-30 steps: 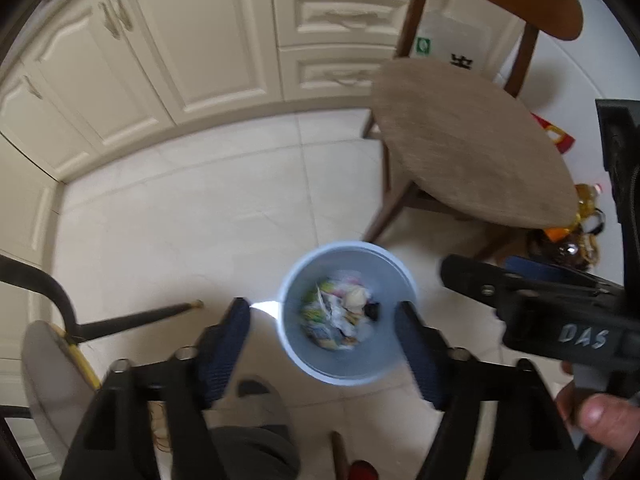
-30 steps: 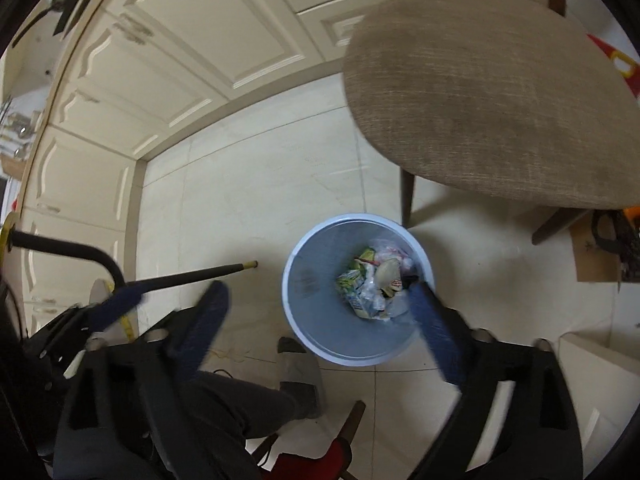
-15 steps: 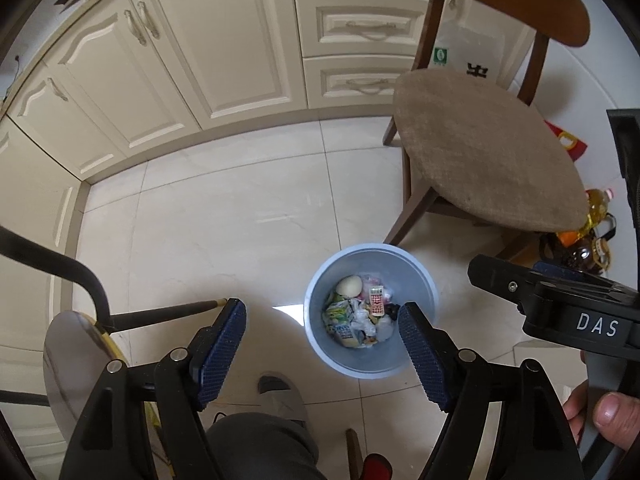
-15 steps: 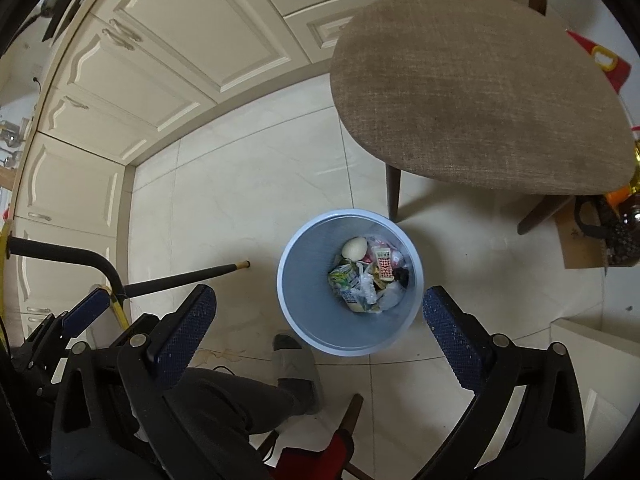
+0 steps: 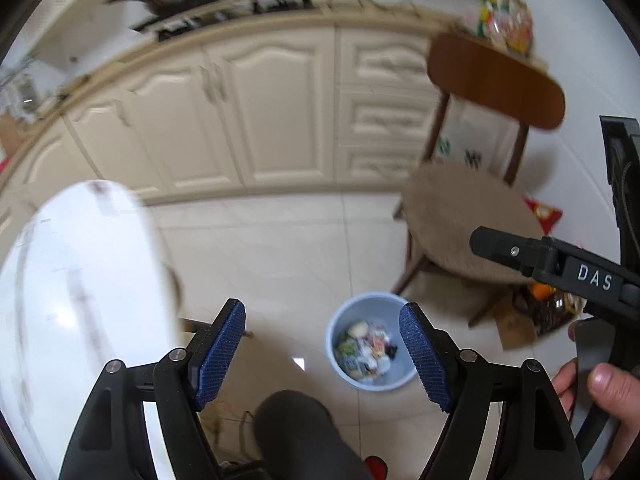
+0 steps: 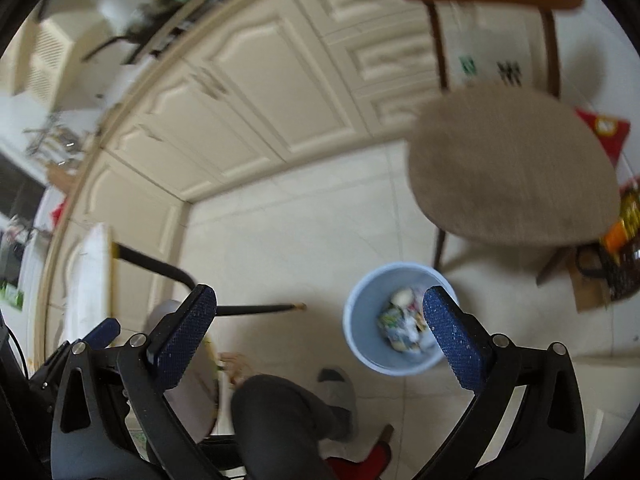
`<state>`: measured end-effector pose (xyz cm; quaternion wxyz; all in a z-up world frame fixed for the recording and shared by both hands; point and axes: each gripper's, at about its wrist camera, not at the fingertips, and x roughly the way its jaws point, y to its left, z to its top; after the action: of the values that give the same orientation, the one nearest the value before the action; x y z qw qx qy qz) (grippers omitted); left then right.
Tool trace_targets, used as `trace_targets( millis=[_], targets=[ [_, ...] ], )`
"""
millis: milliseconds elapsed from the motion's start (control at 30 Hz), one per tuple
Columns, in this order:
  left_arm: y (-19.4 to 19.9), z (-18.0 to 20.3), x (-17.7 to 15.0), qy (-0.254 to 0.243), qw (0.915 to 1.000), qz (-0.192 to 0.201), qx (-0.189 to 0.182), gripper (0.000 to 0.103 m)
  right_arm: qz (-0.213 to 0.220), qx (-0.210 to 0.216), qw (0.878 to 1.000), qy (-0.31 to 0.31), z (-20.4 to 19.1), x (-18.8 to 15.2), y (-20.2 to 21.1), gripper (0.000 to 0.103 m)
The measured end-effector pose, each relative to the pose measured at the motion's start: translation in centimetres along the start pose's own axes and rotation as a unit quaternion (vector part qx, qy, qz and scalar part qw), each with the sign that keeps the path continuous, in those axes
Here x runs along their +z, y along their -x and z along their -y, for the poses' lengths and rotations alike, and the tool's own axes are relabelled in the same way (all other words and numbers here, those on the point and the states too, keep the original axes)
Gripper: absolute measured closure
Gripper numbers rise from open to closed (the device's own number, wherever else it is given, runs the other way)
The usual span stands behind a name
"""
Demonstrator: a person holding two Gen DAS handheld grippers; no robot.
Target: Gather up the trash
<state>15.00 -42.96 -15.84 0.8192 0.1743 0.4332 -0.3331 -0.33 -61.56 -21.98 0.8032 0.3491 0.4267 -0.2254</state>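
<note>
- While both views look down on the light blue bin (image 5: 366, 350) standing on the pale tile floor (image 5: 280, 256), each holds things the other lacks.
- Mixed trash (image 5: 366, 350) lies inside the bin: wrappers and crumpled bits, too blurred to name singly.
- From the left wrist, the left gripper (image 5: 322, 354) has its blue-padded jaws spread wide, nothing between them; the bin shows just inside the right-hand pad.
- Only this view shows the right gripper's black body marked "DAS" in white (image 5: 595, 277), and the right hand (image 5: 600, 396) gripping its handle at the lower right edge.
- Only this view shows a white round tabletop (image 5: 76, 280) filling the left side, blurred.
- From the right wrist, the right gripper (image 6: 320, 338) is likewise spread and empty, the bin behind its right-hand pad.
- Only there do a grey slipper (image 6: 340, 392) on the person's foot and a black metal leg (image 6: 256, 309) with a brass tip appear.
- Both show the wooden chair (image 6: 512, 164) with its tan seat beside the bin, and cream cabinets (image 5: 272, 112) behind.
- Green and black marks on a white bag (image 6: 492, 68) behind the chair are unreadable.
</note>
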Motion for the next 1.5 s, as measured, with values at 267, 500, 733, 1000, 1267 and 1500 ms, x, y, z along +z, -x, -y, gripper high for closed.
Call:
trace_targets(
  millis=[267, 500, 733, 1000, 1267, 1500],
  targets=[
    [13.8, -8.0, -6.6, 0.091, 0.9876, 0.103, 0.077, 0.021, 0.054, 0.072, 0.989, 0.114, -13.7, -2.0, 6.3, 0.0],
    [25.6, -12.6, -13.9, 0.15, 0.9527, 0.183, 0.191, 0.01, 0.093, 0.129, 0.96, 0.229, -27.1, -7.2, 11.0, 0.0],
    [34.7, -13.4, -20.5, 0.187, 0.9126, 0.237, 0.275, 0.001, 0.141, 0.15, 0.923, 0.324, -37.8, -13.1, 15.5, 0.0],
    [38.5, -11.0, -24.3, 0.222, 0.8833, 0.277, 0.306, 0.001, 0.175, 0.171, 0.899, 0.364, -43.6, -17.0, 19.5, 0.0],
    [41.4, -9.6, -27.7, 0.234, 0.8659, 0.305, 0.32, 0.001, 0.202, 0.174, 0.883, 0.386, -45.7, -19.3, 22.2, 0.0],
    [43.1, -8.2, -29.7, 0.229, 0.86, 0.315, 0.329, 0.001, 0.219, 0.171, 0.878, 0.39, -46.1, -20.2, 23.6, 0.0]
  ],
)
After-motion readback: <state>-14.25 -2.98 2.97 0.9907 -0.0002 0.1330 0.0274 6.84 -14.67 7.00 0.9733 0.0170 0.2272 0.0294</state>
